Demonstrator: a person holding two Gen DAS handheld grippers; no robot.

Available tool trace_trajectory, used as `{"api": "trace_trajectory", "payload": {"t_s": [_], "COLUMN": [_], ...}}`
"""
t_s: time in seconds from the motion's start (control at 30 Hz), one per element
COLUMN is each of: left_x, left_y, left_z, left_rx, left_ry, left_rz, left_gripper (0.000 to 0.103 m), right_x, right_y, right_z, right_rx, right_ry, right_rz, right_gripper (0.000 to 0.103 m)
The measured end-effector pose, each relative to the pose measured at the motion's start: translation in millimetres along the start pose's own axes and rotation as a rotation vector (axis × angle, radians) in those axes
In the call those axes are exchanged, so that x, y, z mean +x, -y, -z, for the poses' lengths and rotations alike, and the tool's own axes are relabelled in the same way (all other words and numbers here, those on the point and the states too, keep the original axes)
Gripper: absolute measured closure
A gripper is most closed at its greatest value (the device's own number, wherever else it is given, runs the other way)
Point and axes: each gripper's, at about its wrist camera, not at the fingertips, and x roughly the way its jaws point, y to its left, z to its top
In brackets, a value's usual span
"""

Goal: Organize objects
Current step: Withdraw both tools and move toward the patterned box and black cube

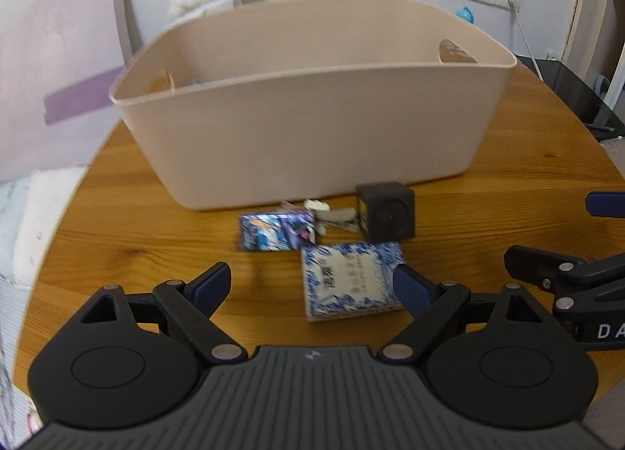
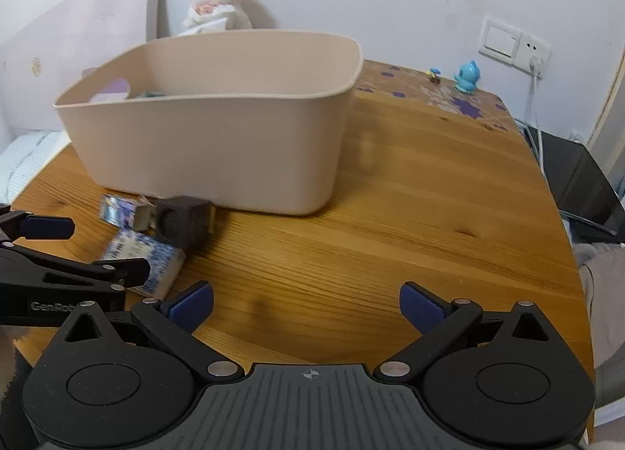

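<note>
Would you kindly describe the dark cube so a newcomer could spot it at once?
Start at the big beige bin on the wooden table. Just in front of its near wall lies a small cluster of items; the dark cube sits at its right end. Unlike the flat blue-and-white packets beside it, it is blocky, dark brown, with a round recess.

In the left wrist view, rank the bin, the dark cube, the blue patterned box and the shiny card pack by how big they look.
1. Bin
2. Blue patterned box, though it sits nearest the camera
3. Dark cube and shiny card pack: too alike to rank

Evenly, softly lit indoors; faint shadows beneath the beige bin (image 1: 308,129); slight motion blur throughout; strong fisheye bending, dark vignetted corners.
</note>
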Motion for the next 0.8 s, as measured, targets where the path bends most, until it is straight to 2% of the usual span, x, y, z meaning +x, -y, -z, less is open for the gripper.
{"api": "trace_trajectory", "payload": {"t_s": [0.27,0.5,0.8], "left_x": [12.5,25.1,25.7], "left_y": [4.2,-0.4,-29.3], "left_z": [2.5,8.1,8.0], "left_rx": [-0.013,-0.011,-0.031], "left_ry": [-0.032,-0.055,-0.046], "left_rz": [0.051,0.014,0.02], "left_gripper": [0.012,0.012,0.012], "right_x": [11.4,20.7,30.2], "right_y": [2.9,-7.6,-33.7], "right_z": [2.6,1.9,-5.7], "right_rx": [0.014,0.014,0.037], "right_ry": [-0.02,-0.026,-0.006], "right_rz": [0.028,0.019,-0.046], "right_gripper": [0.0,0.0,0.0]}}
